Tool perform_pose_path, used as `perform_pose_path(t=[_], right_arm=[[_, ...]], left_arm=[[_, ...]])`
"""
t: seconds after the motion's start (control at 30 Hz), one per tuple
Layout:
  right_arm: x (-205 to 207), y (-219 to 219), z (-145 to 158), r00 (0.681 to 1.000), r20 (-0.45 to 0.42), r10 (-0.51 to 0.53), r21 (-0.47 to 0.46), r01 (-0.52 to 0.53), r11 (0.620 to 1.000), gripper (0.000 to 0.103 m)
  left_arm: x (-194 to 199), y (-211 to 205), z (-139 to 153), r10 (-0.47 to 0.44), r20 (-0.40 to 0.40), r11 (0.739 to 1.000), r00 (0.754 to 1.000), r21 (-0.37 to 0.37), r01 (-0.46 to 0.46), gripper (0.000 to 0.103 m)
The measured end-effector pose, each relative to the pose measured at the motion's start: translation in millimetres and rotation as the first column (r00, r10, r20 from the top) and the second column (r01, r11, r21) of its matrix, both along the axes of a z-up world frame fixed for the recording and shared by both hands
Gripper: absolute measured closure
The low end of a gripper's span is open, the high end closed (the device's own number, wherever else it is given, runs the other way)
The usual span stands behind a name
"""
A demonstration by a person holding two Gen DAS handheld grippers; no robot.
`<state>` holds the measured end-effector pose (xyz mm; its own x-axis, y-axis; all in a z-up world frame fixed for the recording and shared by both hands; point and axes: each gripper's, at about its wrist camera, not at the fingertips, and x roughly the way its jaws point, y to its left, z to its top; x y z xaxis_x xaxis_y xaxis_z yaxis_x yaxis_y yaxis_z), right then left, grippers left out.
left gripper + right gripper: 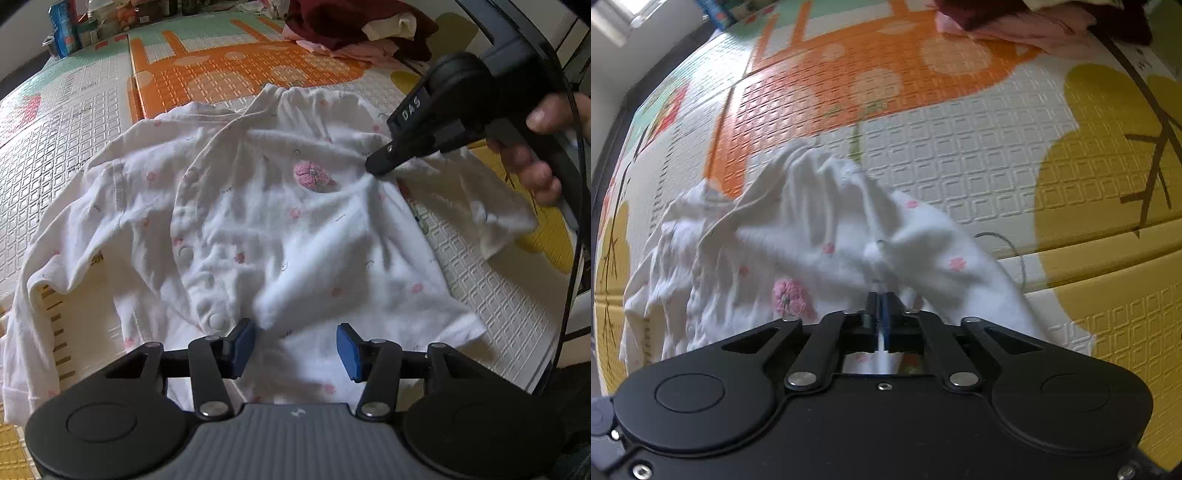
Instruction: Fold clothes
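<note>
Lying front-up across the middle of the left wrist view, a white baby top (258, 229) printed with small pink flowers spreads over the play mat (480, 266), its snap placket running down the left of centre and a crocheted pink flower (312, 176) sewn near the chest. One sleeve trails to the lower left of the frame; the other is raised at the right. The right gripper (382, 166), entering from the upper right in a person's hand (535, 166), is clenched on a pinch of the fabric beside that sleeve; in the right wrist view a strip of white cloth shows between its pressed pads (881, 306). The left gripper (295, 347) hangs over the hem at bottom centre, its blue pads apart with nothing clamped. A heap of dark red and pink clothes (351, 29) lies at the upper edge; boxes (64, 29) stand at the upper left.
</note>
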<state>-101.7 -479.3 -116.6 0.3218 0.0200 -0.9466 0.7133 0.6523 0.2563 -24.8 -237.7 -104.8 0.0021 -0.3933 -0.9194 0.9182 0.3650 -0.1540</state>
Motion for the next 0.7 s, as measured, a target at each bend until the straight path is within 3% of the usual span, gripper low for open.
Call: perform_pose_path(t=[0.4,0.57,0.7], right_arm=[[-7.2,-26.4,7.2,0.997,0.024,-0.076,-0.041,0.077,0.996,0.103],[-23.4,-48.9,5.9,0.988,-0.036,-0.153,-0.104,0.148,0.983,0.103],[-40.3,-65.3,4.5,0.98,-0.034,-0.196,-0.111,0.191,0.975,0.103]], left_arm=[[0.2,-0.3,3.1,-0.016,-0.005,1.0,1.0,0.022,0.016,0.05],[-0.3,-0.2,1.4,-0.022,-0.001,0.999,1.0,0.028,0.022,0.05],[-0.6,0.0,0.8,-0.023,0.001,0.999,1.0,0.031,0.023,0.05]])
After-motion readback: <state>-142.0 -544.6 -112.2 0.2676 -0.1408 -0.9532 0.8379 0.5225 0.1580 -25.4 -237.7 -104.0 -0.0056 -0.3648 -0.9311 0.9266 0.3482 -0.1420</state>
